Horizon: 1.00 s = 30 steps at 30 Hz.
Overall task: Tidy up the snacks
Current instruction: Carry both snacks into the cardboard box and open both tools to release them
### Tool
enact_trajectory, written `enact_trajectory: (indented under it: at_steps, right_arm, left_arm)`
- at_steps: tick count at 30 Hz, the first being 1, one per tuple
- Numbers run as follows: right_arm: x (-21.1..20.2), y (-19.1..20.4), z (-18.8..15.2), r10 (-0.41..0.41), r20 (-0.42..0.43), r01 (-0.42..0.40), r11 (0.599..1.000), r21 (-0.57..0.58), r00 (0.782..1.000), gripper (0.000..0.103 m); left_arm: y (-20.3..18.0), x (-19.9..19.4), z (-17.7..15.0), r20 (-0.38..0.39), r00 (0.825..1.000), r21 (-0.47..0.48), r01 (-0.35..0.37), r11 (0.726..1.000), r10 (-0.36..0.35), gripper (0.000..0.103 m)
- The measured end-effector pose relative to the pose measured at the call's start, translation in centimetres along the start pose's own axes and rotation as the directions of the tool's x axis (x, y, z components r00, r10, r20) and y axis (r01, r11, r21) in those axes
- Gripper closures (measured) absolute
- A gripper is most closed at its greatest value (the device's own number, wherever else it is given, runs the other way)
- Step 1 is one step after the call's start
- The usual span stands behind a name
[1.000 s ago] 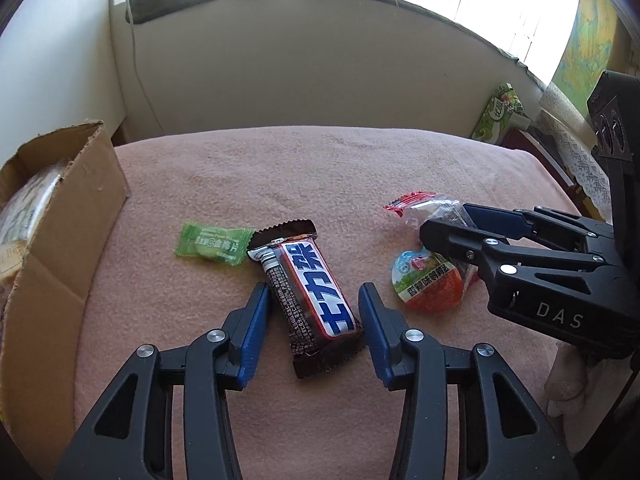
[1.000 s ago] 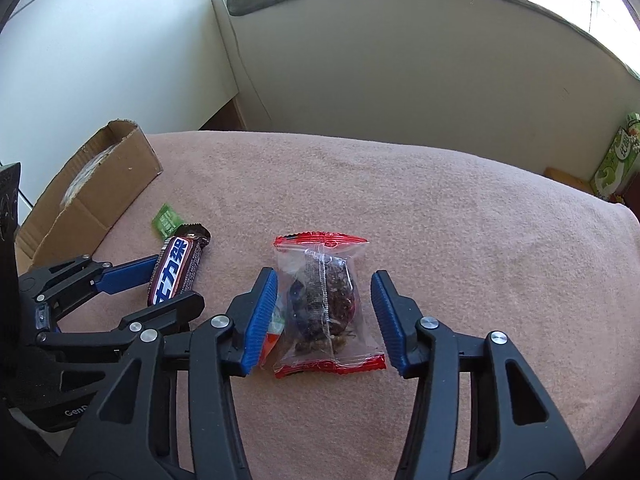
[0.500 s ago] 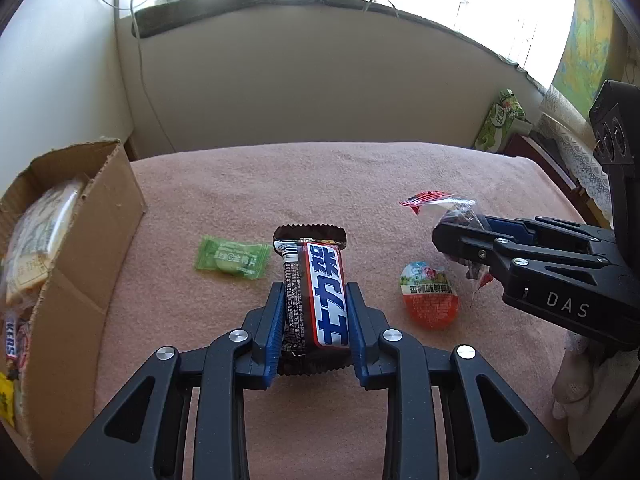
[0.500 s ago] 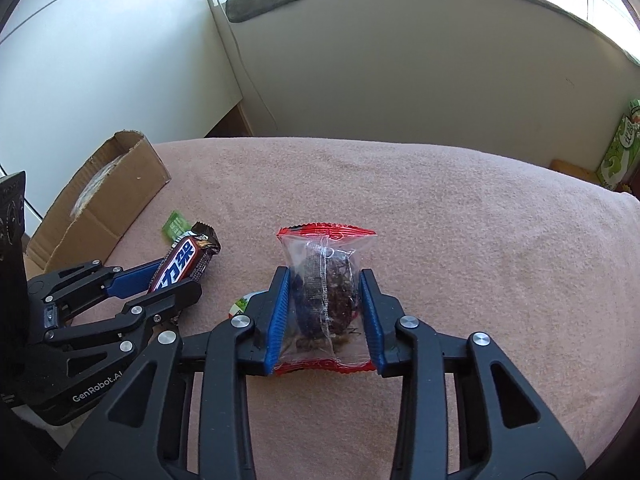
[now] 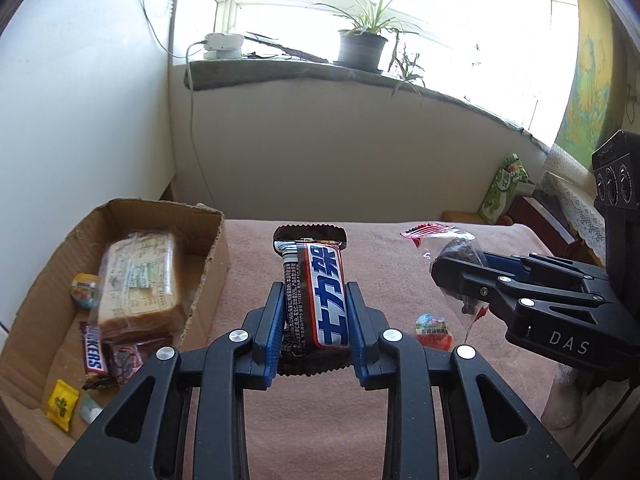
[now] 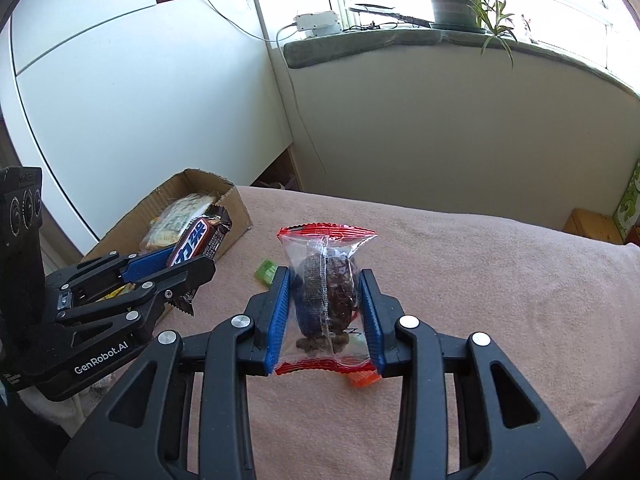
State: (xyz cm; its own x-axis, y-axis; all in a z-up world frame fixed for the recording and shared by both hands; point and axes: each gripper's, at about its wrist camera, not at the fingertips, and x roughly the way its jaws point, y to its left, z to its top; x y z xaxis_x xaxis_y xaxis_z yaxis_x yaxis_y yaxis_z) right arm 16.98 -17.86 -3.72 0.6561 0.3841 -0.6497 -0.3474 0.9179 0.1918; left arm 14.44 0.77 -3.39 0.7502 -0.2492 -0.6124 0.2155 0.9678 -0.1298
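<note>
Left gripper (image 5: 314,330) clamps chocolate bar (image 5: 314,300) beside box rim (image 5: 218,256) — right gripper (image 6: 325,318) clamps clear packet (image 6: 326,292).

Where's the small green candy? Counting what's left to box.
In the right wrist view, the small green wrapped candy lies on the pink cloth, between the cardboard box and the right claw.

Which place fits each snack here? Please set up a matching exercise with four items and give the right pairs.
Items:
1. chocolate bar
2. clear red-edged packet
3. wrapped bread
4. round jelly cup

Places:
A. lying on the pink cloth
B. clamped in the right gripper
C. inside the cardboard box
D. clamped in the left gripper

Pairs: 1-D, 2-B, 3-C, 4-A
</note>
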Motion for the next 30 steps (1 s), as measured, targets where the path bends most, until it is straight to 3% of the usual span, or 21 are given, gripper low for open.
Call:
enact_trajectory:
  at_steps: [17,30]
  right_arm:
    - [5.4,11.5,3.4,0.103,-0.031,-0.107,0.985,-0.136,0.994,0.068]
    - [9.0,17.4,3.9,0.124,-0.077,-0.137,0.969,-0.203,0.989,0.068]
  left_arm:
    - [9.5,-4.6,-1.6,0.063,0.991,-0.148,-0.104,0.983,0.115,0.076]
    - [13.2,-6.2,-2.9,0.077,0.981,-0.184,-0.161,0.970,0.178,0.076]
